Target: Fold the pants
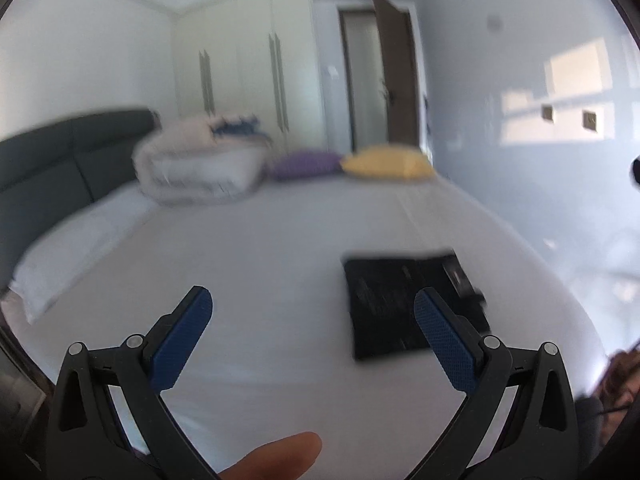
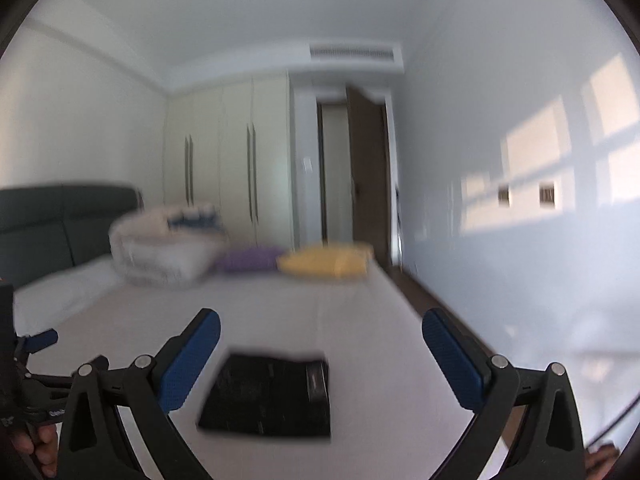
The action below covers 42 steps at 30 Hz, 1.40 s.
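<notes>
Pants (image 2: pixel 268 396) lie folded compact on the bed (image 1: pixel 280 240); left gripper (image 1: pixel 312 312) and right gripper (image 2: pixel 320 332) both gape wide, empty—folding looks finished, nothing further needed.

Both wrist cameras look level along the bed (image 1: pixel 280 240) toward the wardrobe (image 2: pixel 236 160), sharing folded pants (image 2: pixel 268 396) close below.

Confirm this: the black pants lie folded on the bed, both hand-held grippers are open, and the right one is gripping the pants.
One thing is wrong: the right hand-held gripper grips nothing. The right wrist view shows its jaws spread wide above the folded black pants on the bed. The left hand-held gripper is open too.
</notes>
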### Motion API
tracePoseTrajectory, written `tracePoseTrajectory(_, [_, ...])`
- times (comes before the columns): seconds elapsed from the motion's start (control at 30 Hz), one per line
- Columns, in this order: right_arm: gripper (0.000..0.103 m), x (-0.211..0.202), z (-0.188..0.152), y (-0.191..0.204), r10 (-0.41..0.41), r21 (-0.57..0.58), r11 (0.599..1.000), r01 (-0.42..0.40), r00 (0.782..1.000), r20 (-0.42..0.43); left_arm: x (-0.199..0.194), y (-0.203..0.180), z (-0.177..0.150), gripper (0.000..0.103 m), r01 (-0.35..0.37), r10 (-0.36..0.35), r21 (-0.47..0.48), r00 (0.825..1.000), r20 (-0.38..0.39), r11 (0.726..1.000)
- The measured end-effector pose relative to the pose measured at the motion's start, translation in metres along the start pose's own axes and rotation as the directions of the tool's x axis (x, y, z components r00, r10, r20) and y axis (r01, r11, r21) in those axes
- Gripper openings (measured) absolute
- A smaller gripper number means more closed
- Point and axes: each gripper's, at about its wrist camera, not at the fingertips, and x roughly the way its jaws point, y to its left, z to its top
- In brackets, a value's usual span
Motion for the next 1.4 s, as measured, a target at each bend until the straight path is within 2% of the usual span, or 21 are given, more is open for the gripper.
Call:
tracePoseTrajectory(0.1, [0.103,0.017,-0.026,0.001,-0.024,0.003,1.000,0.024,0.993,-0.120,0.018,-0.010,-0.027,0.103,0.043,-0.043,-0.004,0.994,-0.098,0.999])
tracePoseTrajectory(0.2, [0.103,0.033,-0.049,0.000,-0.040,0.016,0.999,0.045,0.976,-0.214,0.037,-0.016,-0.045,0.103,0.059,-0.058,0.000,0.985,-0.160,0.998])
tracePoseTrajectory(0.5, [0.103,0.055,-0.090,0.008,-0.013,0.077,0.996,0.049,0.911,-0.411,0.087,-0.014,-0.083,0.103,0.067,-0.077,-0.049,0.960,-0.269,0.997])
tracePoseTrajectory(0.7, [0.103,0.055,-0.103,0.025,-0.028,0.010,0.999,0.035,0.905,-0.424,0.115,-0.010,-0.099,0.103,0.048,-0.065,-0.061,0.948,-0.313,0.997])
tracePoseTrajectory(1.07, [0.103,0.059,-0.107,0.031,-0.008,0.014,1.000,0.016,0.893,-0.451,0.120,-0.003,-0.106,0.103,0.037,-0.059,-0.071,0.939,-0.339,0.997])
tracePoseTrajectory(1.4, [0.103,0.063,-0.113,0.032,-0.001,0.021,1.000,0.013,0.879,-0.477,0.120,-0.003,-0.107,0.103,0.035,-0.057,-0.069,0.939,-0.340,0.997])
